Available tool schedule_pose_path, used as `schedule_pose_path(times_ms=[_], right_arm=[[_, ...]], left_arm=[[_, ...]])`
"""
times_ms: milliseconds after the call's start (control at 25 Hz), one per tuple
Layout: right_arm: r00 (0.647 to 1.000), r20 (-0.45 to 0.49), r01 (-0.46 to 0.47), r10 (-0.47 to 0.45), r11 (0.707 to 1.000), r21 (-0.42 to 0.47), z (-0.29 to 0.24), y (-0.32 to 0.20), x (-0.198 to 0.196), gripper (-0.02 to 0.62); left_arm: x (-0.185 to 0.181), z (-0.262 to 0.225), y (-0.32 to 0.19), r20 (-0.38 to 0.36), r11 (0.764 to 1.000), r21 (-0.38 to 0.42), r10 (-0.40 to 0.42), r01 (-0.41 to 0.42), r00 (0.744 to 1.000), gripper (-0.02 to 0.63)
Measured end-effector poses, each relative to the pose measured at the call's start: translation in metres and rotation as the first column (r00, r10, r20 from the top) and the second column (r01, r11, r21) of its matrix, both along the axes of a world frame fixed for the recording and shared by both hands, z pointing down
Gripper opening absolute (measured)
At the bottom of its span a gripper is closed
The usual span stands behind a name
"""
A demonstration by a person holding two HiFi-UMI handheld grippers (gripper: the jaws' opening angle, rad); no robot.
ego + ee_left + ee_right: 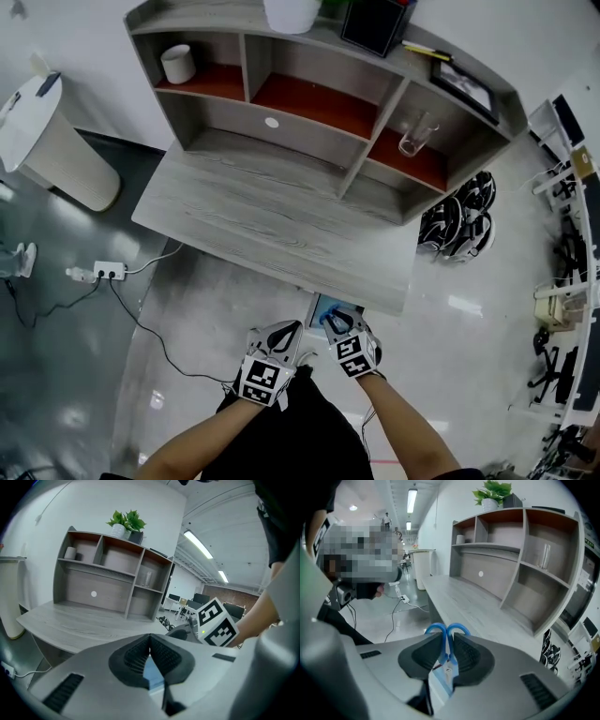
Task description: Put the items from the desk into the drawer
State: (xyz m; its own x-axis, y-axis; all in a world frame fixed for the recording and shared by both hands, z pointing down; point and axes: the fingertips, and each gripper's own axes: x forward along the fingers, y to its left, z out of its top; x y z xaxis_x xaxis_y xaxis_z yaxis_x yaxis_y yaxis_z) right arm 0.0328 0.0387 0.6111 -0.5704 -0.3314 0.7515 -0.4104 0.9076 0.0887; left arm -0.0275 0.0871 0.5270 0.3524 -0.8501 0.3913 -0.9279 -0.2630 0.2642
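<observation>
The grey wooden desk (272,220) has a bare top. Under its front edge the drawer (323,305) stands pulled out, showing a pale blue inside. My right gripper (339,330) (446,652) hovers over the drawer, shut on a pair of scissors (446,631) whose blue loop handles stick out past the fingertips. Beside it, my left gripper (284,337) (150,649) is shut, its pads meeting with nothing seen between them. A pale blue surface shows below them.
The hutch on the desk holds a white cup (178,64), a clear glass (415,134), a picture frame (464,84) and a white plant pot (292,13). A white bin (52,141) and a power strip (110,271) lie left; black-and-white gear (459,220) lies right.
</observation>
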Motion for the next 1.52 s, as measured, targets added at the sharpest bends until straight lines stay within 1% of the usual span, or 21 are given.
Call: schedule_pose_path(times_ms=[240,320,480,600,680,840,920,1080,1200,1320,1520], right_arm=[[0.992,-0.079,0.095,-0.099,0.994,-0.045,0.047,0.015,0.024,0.091],[0.988,-0.096,0.115,-0.122,0.991,-0.075,0.062,0.016,0.028,0.091],[0.976,-0.134,0.155,-0.173,0.979,-0.135,0.093,0.02,0.039,0.091],[0.954,-0.183,0.213,-0.238,0.966,-0.144,0.113,0.022,0.046,0.091],[0.936,-0.209,0.255,-0.283,0.955,-0.151,0.126,0.024,0.045,0.091],[0.902,-0.241,0.326,-0.359,0.931,-0.167,0.153,0.028,0.04,0.091],[0.889,-0.242,0.353,-0.388,0.919,-0.177,0.166,0.03,0.037,0.091],[0.874,-0.255,0.372,-0.415,0.906,-0.2,0.191,0.032,0.037,0.091],[0.858,-0.268,0.388,-0.438,0.895,-0.221,0.209,0.036,0.041,0.091],[0.857,-0.252,0.396,-0.449,0.888,-0.236,0.219,0.037,0.041,0.091],[0.849,-0.246,0.416,-0.467,0.879,-0.232,0.235,0.035,0.041,0.092]], left_arm=[[0.015,0.012,0.016,0.019,0.999,-0.028,-0.032,0.033,0.999,0.014],[0.019,0.017,0.019,0.019,0.998,-0.038,-0.045,0.046,0.999,0.014],[0.032,0.024,0.026,0.02,0.998,-0.043,-0.041,0.042,0.999,0.014],[0.039,0.028,0.028,0.02,0.998,-0.051,-0.041,0.042,0.999,0.014],[0.038,0.032,0.03,0.028,0.997,-0.059,-0.046,0.047,0.999,0.014],[0.036,0.043,0.031,0.036,0.995,-0.08,-0.058,0.061,0.998,0.014],[0.034,0.048,0.029,0.033,0.993,-0.092,-0.072,0.075,0.997,0.014],[0.034,0.055,0.021,0.045,0.992,-0.097,-0.079,0.083,0.996,0.014],[0.038,0.062,0.022,0.043,0.99,-0.115,-0.08,0.084,0.996,0.014],[0.042,0.07,0.027,0.045,0.986,-0.138,-0.083,0.088,0.996,0.014],[0.046,0.077,0.027,0.039,0.98,-0.157,-0.116,0.121,0.992,0.014]])
